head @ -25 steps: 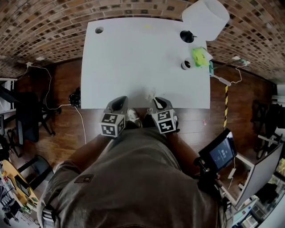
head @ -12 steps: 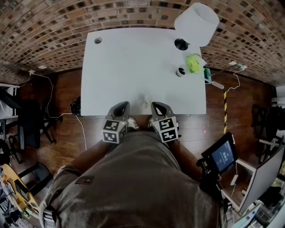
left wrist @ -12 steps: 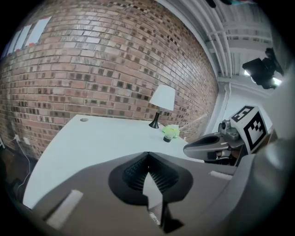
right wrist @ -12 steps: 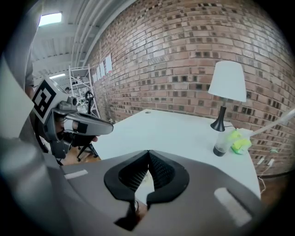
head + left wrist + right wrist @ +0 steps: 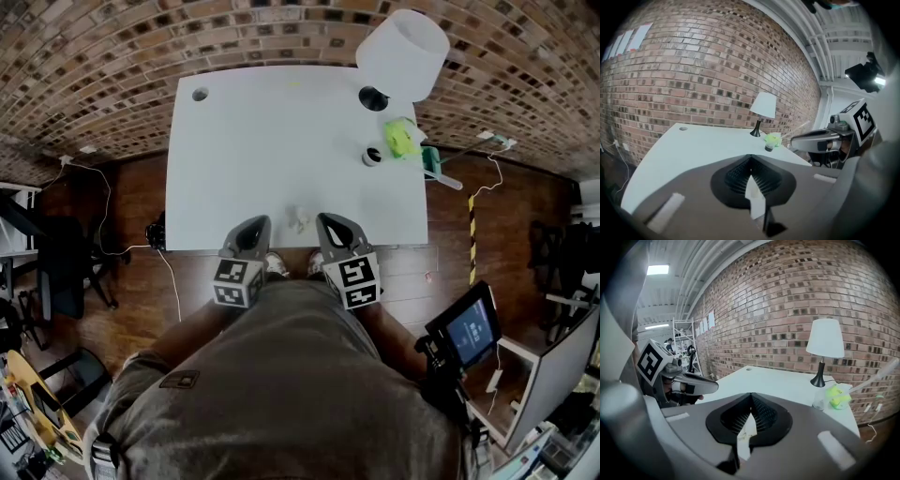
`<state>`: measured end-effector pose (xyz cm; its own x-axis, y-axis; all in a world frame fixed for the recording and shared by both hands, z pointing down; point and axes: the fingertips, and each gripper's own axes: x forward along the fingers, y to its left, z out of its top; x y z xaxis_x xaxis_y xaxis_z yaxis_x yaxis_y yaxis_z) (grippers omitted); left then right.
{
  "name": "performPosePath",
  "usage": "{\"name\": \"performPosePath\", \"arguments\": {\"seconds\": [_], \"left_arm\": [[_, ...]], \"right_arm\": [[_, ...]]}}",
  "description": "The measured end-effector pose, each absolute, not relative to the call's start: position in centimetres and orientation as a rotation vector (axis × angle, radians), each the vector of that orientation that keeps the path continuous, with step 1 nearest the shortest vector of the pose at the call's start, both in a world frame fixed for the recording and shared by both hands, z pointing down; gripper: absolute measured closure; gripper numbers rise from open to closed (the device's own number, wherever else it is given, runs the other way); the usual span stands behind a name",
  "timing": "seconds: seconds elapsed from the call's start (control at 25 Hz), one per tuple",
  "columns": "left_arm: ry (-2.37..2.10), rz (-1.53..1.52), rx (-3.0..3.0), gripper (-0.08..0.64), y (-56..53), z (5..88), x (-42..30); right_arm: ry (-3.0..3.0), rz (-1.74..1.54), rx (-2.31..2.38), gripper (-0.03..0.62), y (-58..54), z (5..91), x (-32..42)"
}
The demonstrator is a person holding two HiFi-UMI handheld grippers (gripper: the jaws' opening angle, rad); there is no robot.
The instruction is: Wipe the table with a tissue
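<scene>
Head view: tissue [image 5: 299,220] lies on table [image 5: 262,131] between left gripper [image 5: 256,223] and right gripper [image 5: 327,220] | gripper views only: both clenched, empty

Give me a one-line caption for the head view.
At the near edge of the white table, left gripper and right gripper flank a tissue on it; lamp at far right.

The worktop [image 5: 281,131] is smooth, matt white board. The tissue [image 5: 300,220] on it is thin, crumpled paper. The left gripper [image 5: 253,225] and right gripper [image 5: 330,223] look like matt grey plastic, with ribbed black pads [image 5: 736,176] inside the jaws. The wall [image 5: 112,47] is rough brick. The floor [image 5: 131,187] is dark wood with a dull sheen. The lampshade [image 5: 403,52] is matt white, and the shirt [image 5: 281,375] is soft cloth.
</scene>
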<state>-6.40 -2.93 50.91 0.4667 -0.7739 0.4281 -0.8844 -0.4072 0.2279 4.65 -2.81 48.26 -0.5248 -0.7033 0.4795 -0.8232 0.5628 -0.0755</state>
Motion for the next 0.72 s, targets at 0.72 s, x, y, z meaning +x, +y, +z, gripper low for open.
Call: {"name": "performPosePath", "arguments": {"seconds": [0.72], "left_arm": [[-1.410,0.348,2.315,0.558,-3.15,50.16,-6.08]], "right_arm": [[-2.427,0.464,1.283,0.581,-3.38,48.10,5.47]]}}
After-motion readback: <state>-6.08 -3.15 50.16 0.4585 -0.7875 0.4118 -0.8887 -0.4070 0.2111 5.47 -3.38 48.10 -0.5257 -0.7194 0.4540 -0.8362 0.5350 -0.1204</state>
